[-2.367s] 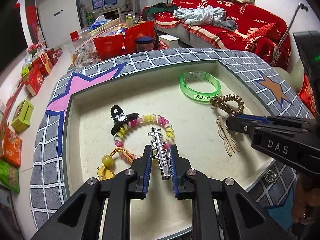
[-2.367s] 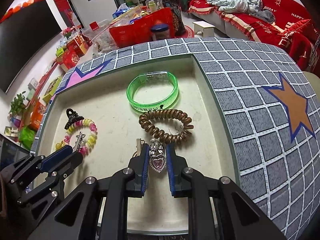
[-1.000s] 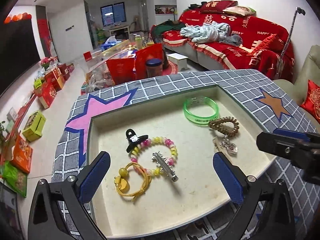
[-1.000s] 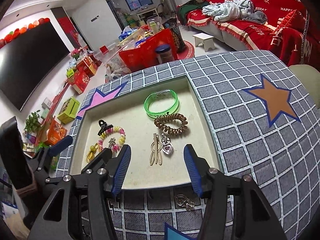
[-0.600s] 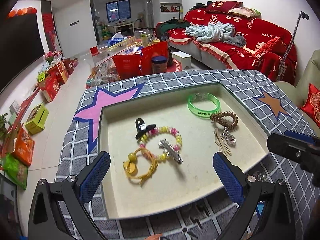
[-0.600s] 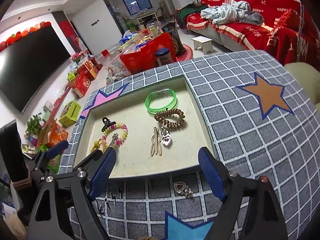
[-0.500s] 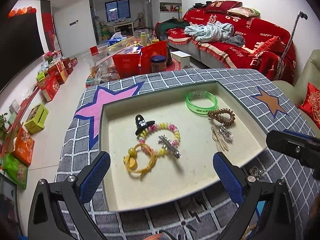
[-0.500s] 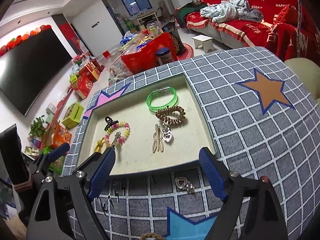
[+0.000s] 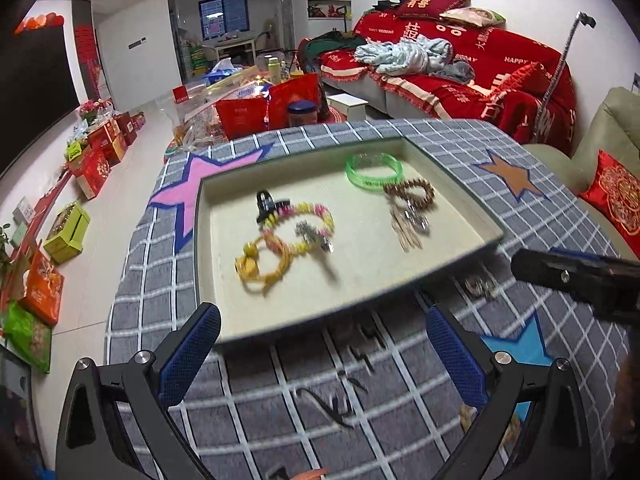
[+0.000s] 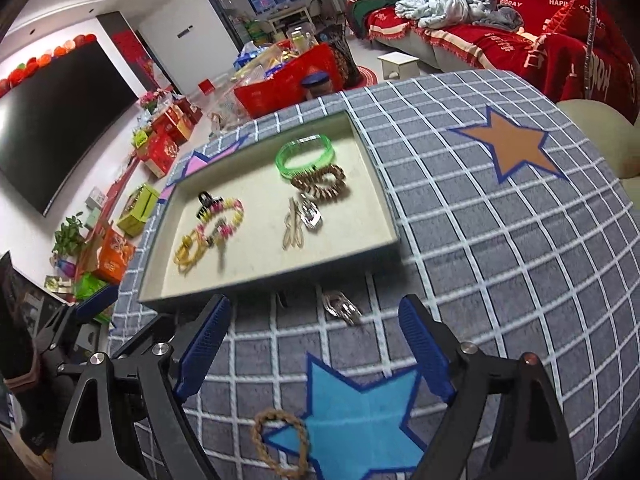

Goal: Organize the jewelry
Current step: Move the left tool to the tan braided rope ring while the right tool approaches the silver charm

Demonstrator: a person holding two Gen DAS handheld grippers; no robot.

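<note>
A shallow cream-lined tray (image 9: 199, 240) (image 10: 272, 280) sits on the grey checked cloth. It holds a green bangle (image 9: 373, 170) (image 10: 305, 155), a brown spiral hair tie (image 9: 410, 192), a heart pendant (image 10: 310, 212), a beaded bracelet (image 9: 312, 216), a silver star clip (image 9: 314, 236) and a yellow hair tie (image 9: 260, 264). My left gripper (image 9: 320, 328) hangs wide open over the cloth in front of the tray, holding nothing. Over the same strip, my right gripper (image 10: 316, 320) is also wide open and empty, just behind a small silver piece (image 10: 340, 306) (image 9: 478, 284).
Dark hairpins (image 9: 360, 344) lie on the cloth between my left fingers. A braided brown ring (image 10: 280, 444) rests by the blue star. Red sofa (image 9: 460, 68) behind, boxes on the floor (image 9: 92, 160) to the left, a green armchair (image 9: 612, 128) to the right.
Both grippers let go of the star clip and the heart pendant in the tray and opened wide. They then drew back from the tray, bringing the near cloth and its loose pieces into view.
</note>
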